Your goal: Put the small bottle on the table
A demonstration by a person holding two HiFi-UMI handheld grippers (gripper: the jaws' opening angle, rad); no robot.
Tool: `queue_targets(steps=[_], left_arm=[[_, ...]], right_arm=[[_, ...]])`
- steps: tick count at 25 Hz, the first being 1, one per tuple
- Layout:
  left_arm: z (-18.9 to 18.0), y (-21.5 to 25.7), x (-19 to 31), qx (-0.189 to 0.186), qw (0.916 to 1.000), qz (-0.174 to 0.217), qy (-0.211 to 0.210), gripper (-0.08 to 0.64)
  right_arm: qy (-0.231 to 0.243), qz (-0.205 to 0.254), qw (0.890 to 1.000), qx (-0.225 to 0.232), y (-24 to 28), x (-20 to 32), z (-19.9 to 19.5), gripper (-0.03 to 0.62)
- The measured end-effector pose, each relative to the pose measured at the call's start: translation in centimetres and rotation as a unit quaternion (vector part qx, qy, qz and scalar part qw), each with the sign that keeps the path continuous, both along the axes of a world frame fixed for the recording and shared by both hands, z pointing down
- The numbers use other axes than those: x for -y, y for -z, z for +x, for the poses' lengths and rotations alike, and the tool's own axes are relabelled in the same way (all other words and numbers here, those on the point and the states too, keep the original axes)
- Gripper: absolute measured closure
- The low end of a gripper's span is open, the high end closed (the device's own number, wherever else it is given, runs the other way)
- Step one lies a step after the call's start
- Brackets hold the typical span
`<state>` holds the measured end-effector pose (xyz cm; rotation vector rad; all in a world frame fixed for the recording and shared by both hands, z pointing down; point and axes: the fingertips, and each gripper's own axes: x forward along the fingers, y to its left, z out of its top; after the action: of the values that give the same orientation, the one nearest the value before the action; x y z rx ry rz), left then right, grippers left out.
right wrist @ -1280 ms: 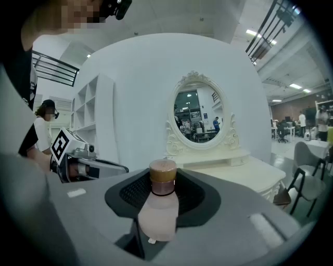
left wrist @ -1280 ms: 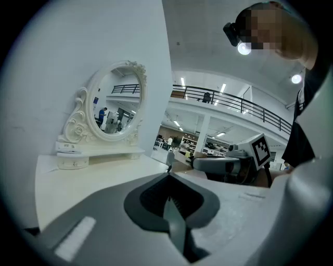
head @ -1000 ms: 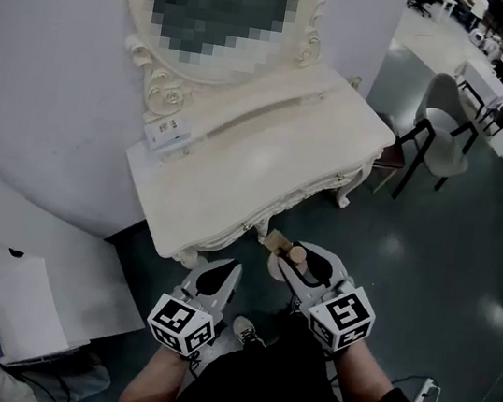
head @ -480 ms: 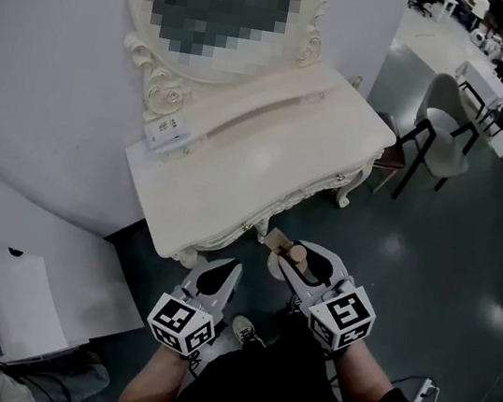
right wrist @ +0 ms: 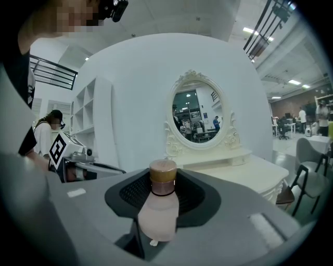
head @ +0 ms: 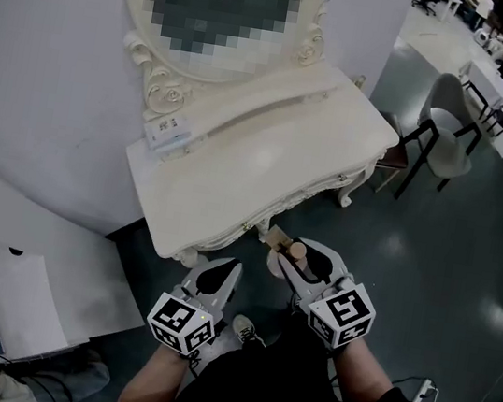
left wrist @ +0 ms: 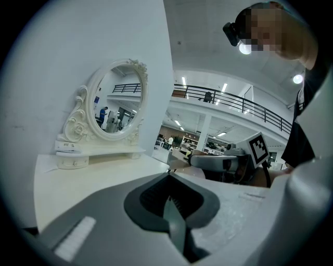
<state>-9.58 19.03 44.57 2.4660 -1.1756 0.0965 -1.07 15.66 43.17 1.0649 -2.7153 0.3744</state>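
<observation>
Closest to the body, the left gripper (head: 217,280) is held with jaws pressed together, nothing between them. Just beside it, the small bottle (right wrist: 162,208) is clamped in the right gripper (head: 292,257), with its long axis laid along the jaws and its cap pointed forward. Ahead, the table (head: 237,174) is met only at its front edge, and the bottle is held just short of it. The bottle's base is buried between the jaws, and its height over the tabletop cannot be judged.

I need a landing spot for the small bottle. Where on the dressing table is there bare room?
Most of the tabletop is bare: from the mirror frame forward to the front edge, and across to the right corner. Only the back left is occupied, where a small white box sits by that frame.
</observation>
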Motion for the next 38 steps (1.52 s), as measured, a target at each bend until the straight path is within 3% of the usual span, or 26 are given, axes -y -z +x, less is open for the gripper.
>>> queue_targets(steps=[12, 38], left_arm=[[2.1, 0.6, 1.9, -0.005, 1.0000, -0.001, 0.008, 0.560], [7.4, 1.4, 5.1, 0.003, 0.9974, 0.006, 0.072, 0.560]], right_arm=[[0.015, -0.004, 1.000, -0.007, 0.6, 2.2, 1.7, 0.425], [0.077, -0.001, 0.997, 0.004, 1.1, 6.5, 6.7, 0.425]])
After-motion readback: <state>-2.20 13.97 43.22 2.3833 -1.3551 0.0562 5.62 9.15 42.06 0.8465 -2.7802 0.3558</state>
